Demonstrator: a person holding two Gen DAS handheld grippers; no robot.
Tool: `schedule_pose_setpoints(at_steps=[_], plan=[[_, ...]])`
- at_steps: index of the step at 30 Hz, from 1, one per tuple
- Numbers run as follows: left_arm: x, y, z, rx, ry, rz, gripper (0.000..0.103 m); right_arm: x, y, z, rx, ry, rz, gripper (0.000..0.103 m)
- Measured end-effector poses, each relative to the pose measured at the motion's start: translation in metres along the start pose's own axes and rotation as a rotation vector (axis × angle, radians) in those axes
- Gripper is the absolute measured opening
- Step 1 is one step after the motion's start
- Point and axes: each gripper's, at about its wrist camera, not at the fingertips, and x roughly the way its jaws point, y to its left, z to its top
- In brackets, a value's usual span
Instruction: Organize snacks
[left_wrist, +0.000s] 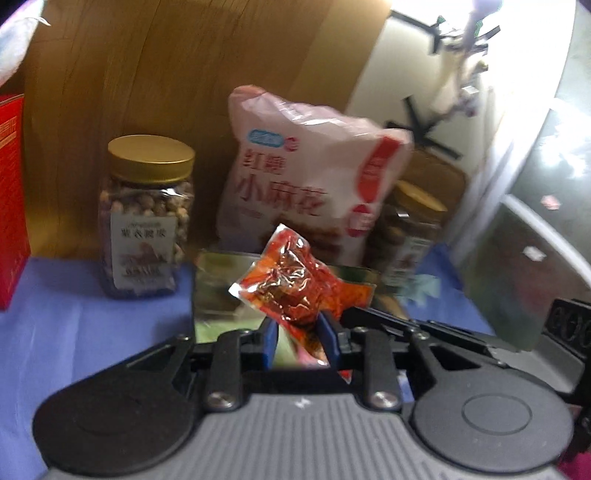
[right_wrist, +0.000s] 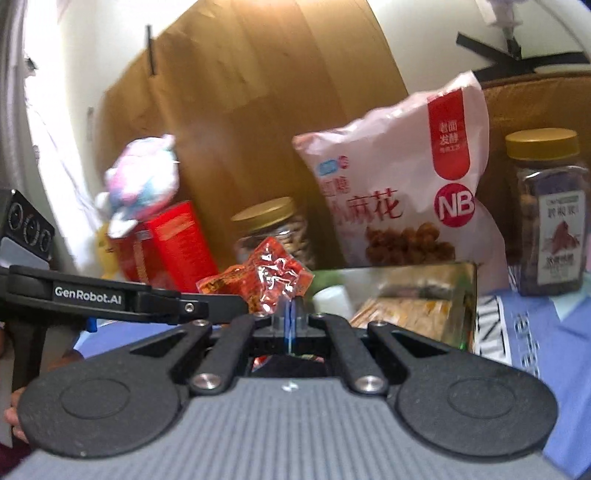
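One red snack packet (left_wrist: 291, 284), shiny and crumpled, at centre frame of the left wrist view. The left gripper (left_wrist: 299, 328) pinches its lower end between the blue pads (left_wrist: 269, 338); the jaws are narrowed onto the wrapper. In the right wrist view the same packet (right_wrist: 273, 278) sits just above the right gripper (right_wrist: 290, 314), whose clear fingertips are pressed together on the packet's lower edge. So both tools grip one packet, held above the box.

Counts: two jars with gold lids, one pink bag, one red box, one shiny open box, one plush toy.
- Left jar (left_wrist: 144, 218), mid-left in the left view, upright on the blue cloth (left_wrist: 74, 325). In the right view it is partly hidden behind the packet.
- Right jar (right_wrist: 550, 218), far right in the right view, upright; blurred in the left view, partly behind the bag.
- Pink bag (right_wrist: 402, 192), upright, leaning against the wooden panel (right_wrist: 258, 110), between the two jars.
- Shiny open box (right_wrist: 417, 299), just in front of the bag, lower centre-right; pale wrapped pieces inside, blurred.
- Red box (right_wrist: 173, 243), left of centre in the right view; also at the far left edge of the left view.
- Plush toy (right_wrist: 140, 184), pink and white, above the red box, upper left.

The left tool's black arm crosses the lower left of the right view and covers part of the cloth.
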Motion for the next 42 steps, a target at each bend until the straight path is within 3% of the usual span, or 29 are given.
schedule_pose_setpoints(at_steps=[5, 7, 9, 11, 14, 19, 22, 32, 36, 42], plan=[[0.029, 0.011, 0.002, 0.001, 0.018, 0.15, 0.037, 0.03, -0.007, -0.007, -0.014, 0.057, -0.003, 0.01], [0.028, 0.013, 0.0, 0.001, 0.002, 0.158, 0.038, 0.03, -0.008, -0.011, -0.026, 0.046, -0.011, 0.014], [0.02, 0.01, -0.001, -0.001, -0.035, 0.183, 0.04, 0.025, -0.012, -0.013, -0.008, 0.03, -0.013, 0.029], [0.005, 0.003, -0.004, -0.003, -0.095, 0.206, 0.049, 0.016, -0.014, -0.01, 0.016, -0.001, -0.021, 0.034], [-0.019, -0.012, -0.015, 0.024, -0.161, 0.226, 0.049, 0.001, -0.013, -0.006, 0.031, -0.035, -0.031, 0.034], [-0.046, -0.035, -0.05, 0.067, -0.202, 0.252, 0.051, -0.034, -0.001, -0.025, 0.019, -0.058, -0.072, 0.034], [-0.05, -0.044, -0.076, 0.078, -0.189, 0.266, 0.052, -0.057, 0.012, -0.042, -0.019, -0.073, -0.106, 0.041], [-0.05, -0.05, -0.156, 0.026, -0.075, 0.312, 0.052, -0.102, 0.047, -0.105, -0.017, -0.019, -0.202, 0.041], [-0.052, -0.062, -0.175, 0.094, -0.097, 0.363, 0.052, -0.108, 0.06, -0.126, -0.05, 0.01, -0.25, 0.043], [-0.06, -0.075, -0.185, 0.169, -0.157, 0.41, 0.055, -0.118, 0.056, -0.133, 0.004, -0.008, -0.281, 0.049]])
